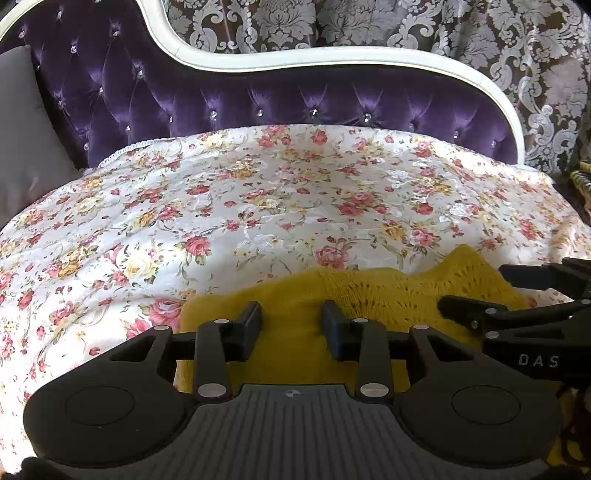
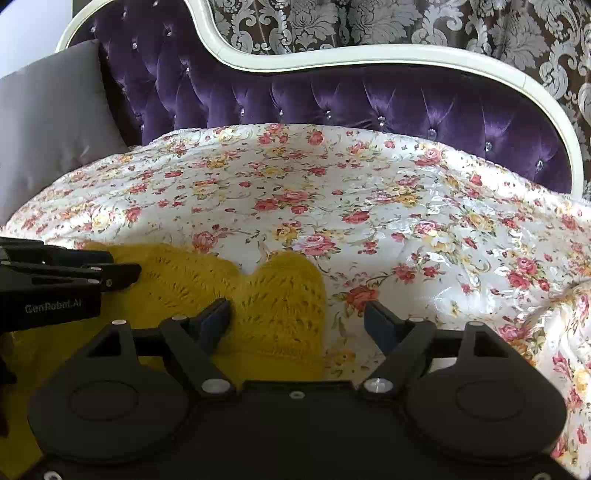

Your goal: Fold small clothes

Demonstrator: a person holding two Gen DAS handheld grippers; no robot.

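Observation:
A mustard-yellow knitted garment (image 1: 373,295) lies flat on the flowered cover (image 1: 258,206) near the front edge. My left gripper (image 1: 291,325) hovers over its smooth left part with the fingers a little apart and only cloth lying below them; it is open. In the right wrist view the garment (image 2: 280,295) shows a lacy knit with a scalloped far edge. My right gripper (image 2: 299,321) stands wide open across the garment's right edge, with one finger over the knit and the other over the cover. Each gripper shows at the side of the other's view.
The flowered cover (image 2: 369,206) drapes a sofa with a purple tufted backrest (image 2: 332,99) and a white curved frame (image 2: 369,53). A grey cushion (image 2: 44,122) leans at the far left. A patterned curtain (image 1: 369,26) hangs behind.

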